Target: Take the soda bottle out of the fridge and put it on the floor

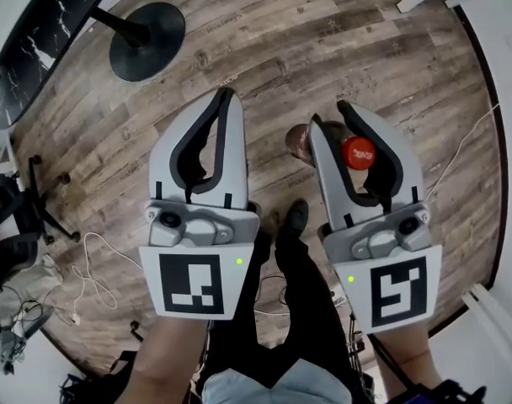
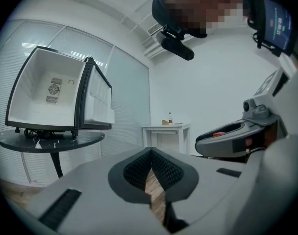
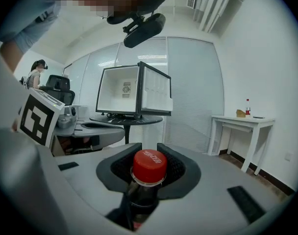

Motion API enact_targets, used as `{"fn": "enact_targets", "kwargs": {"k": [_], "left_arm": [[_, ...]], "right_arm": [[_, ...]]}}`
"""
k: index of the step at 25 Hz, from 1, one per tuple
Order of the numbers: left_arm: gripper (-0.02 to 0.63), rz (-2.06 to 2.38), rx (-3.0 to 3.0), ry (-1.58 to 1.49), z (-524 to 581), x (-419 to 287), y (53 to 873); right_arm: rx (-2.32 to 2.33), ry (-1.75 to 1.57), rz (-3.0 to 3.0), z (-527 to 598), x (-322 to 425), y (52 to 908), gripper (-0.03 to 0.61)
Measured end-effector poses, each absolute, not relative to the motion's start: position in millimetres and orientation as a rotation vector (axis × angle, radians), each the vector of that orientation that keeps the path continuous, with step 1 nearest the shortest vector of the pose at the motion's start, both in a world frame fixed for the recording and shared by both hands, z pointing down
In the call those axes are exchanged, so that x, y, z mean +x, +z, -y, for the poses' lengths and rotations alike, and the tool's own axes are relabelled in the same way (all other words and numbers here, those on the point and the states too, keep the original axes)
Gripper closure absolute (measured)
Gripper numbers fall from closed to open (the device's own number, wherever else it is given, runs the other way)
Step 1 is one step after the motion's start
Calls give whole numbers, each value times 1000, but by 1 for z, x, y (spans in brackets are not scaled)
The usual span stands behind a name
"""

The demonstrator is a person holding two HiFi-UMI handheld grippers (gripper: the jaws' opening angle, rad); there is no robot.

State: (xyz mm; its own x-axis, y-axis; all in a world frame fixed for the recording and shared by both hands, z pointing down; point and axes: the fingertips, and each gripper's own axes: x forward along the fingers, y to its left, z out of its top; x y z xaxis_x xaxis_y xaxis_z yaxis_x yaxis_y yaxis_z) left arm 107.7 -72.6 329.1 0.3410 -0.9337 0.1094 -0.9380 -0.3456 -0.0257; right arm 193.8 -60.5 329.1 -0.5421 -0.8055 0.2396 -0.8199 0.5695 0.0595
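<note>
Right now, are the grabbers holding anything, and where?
The right gripper holds the dark, red-capped soda bottle by its neck. The left gripper holds nothing.

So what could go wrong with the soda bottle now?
The right gripper holds the soda bottle only by its neck, under the red cap, so it might slip or swing. It hangs above the wooden floor, close to the person's shoe; set down tilted, it could topple.

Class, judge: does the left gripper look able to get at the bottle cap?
Probably yes: the cap stands bare above the right gripper, nothing lies between, though the left gripper must open its shut jaws.
</note>
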Motion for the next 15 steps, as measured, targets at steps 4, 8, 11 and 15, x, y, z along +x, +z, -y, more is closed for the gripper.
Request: {"fn": "enact_targets", "kwargs": {"k": [4, 8, 11, 15], "left_arm": [[601, 1701, 2556, 179, 70, 118, 377], [601, 1656, 2548, 180, 67, 124, 422], [601, 1633, 2549, 201, 67, 128, 452], [601, 1608, 2561, 215, 70, 134, 485]], "right_arm": [[1379, 115, 2532, 59, 204, 379, 471], [1398, 140, 2514, 55, 213, 424, 471], [1409, 155, 2499, 53, 217, 455, 472], [1424, 184, 2480, 51, 224, 495, 472]]}}
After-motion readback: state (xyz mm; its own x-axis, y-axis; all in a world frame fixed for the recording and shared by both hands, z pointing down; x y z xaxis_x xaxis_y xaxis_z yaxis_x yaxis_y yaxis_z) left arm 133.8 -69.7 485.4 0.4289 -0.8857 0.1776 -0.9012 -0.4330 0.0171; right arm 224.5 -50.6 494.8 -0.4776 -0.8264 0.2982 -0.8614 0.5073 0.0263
